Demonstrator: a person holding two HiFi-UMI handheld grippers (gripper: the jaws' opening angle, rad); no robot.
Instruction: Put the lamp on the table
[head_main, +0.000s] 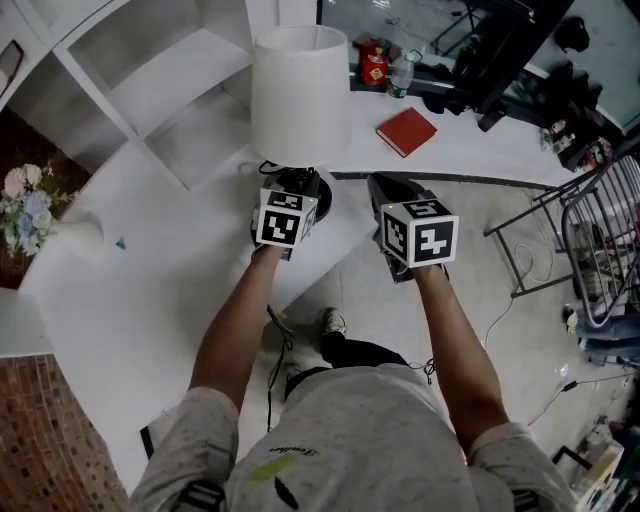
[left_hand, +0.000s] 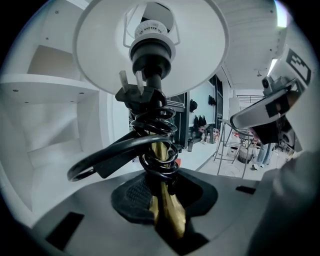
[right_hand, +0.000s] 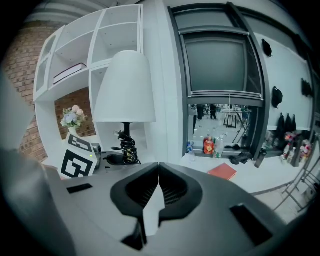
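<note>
The lamp (head_main: 300, 95) has a white shade, a brass stem and a black cord wound round the stem (left_hand: 161, 150). It is upright at the near corner of the white table (head_main: 150, 290). Its dark base seems to rest on the tabletop. My left gripper (head_main: 297, 188) is shut on the brass stem low down, just under the cord coil, and the stem sits between its pads (left_hand: 135, 197). My right gripper (head_main: 385, 192) hangs to the right of the lamp, past the table's edge, shut with nothing in it. From there the lamp (right_hand: 125, 87) shows at left.
A red book (head_main: 406, 131) lies on the white counter behind, with a red jar (head_main: 375, 65) and a bottle (head_main: 400, 72) further back. White shelves (head_main: 150, 90) stand at left. A vase of flowers (head_main: 25, 205) is far left, a metal rack (head_main: 600, 250) at right.
</note>
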